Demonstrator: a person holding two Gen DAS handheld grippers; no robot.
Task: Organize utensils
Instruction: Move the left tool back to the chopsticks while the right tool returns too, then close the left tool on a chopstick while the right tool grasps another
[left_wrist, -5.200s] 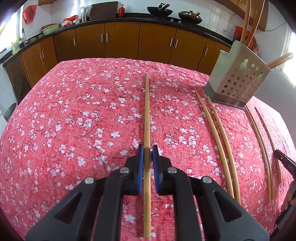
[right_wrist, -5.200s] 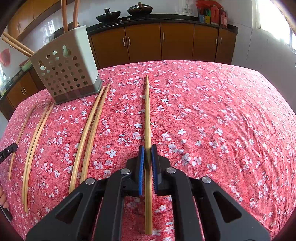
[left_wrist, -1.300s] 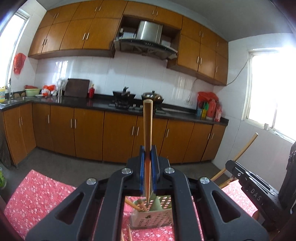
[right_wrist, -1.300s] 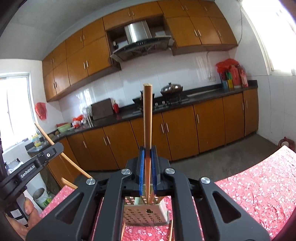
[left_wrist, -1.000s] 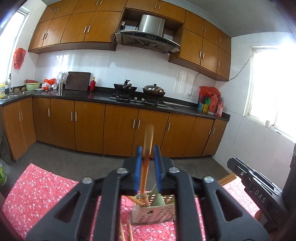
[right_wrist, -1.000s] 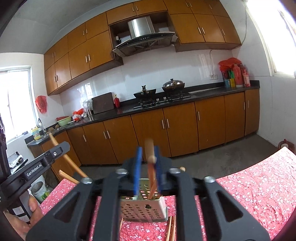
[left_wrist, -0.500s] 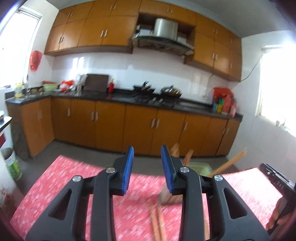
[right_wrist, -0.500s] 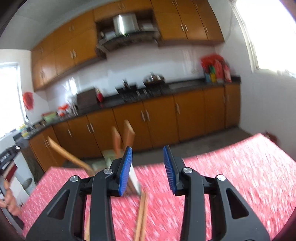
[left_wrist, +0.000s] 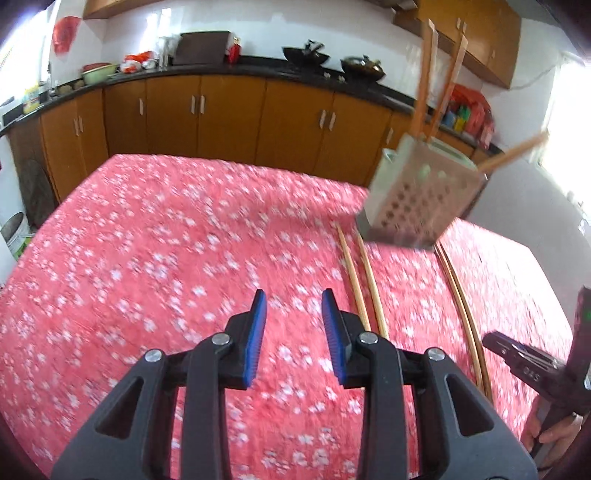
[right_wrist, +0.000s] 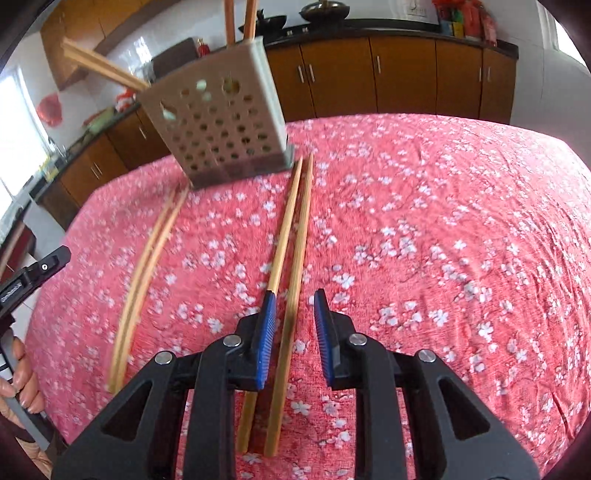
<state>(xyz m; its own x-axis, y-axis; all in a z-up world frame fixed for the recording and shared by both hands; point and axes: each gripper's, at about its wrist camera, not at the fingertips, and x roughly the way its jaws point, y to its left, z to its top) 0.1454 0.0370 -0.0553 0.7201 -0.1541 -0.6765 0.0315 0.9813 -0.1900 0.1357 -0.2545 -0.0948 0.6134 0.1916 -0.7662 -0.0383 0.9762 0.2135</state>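
A grey perforated utensil holder (left_wrist: 421, 199) stands on the red floral tablecloth (left_wrist: 166, 236) with several chopsticks sticking out; it also shows in the right wrist view (right_wrist: 218, 129). A pair of bamboo chopsticks (right_wrist: 295, 251) lies in front of it, and a second pair (right_wrist: 147, 258) lies further left. In the left wrist view the near pair (left_wrist: 360, 273) is right of my open, empty left gripper (left_wrist: 293, 306). My right gripper (right_wrist: 293, 306) is open, low over the near pair, with one chopstick lying between its jaws.
Brown kitchen cabinets (left_wrist: 229, 110) with a black counter run behind the table. The other gripper and the hand holding it show at the right edge of the left wrist view (left_wrist: 532, 369) and the left edge of the right wrist view (right_wrist: 29, 277).
Both grippers let their chopsticks drop into the holder, opened, and tilted down from the kitchen wall toward the table. The right one now hovers over the near pair.
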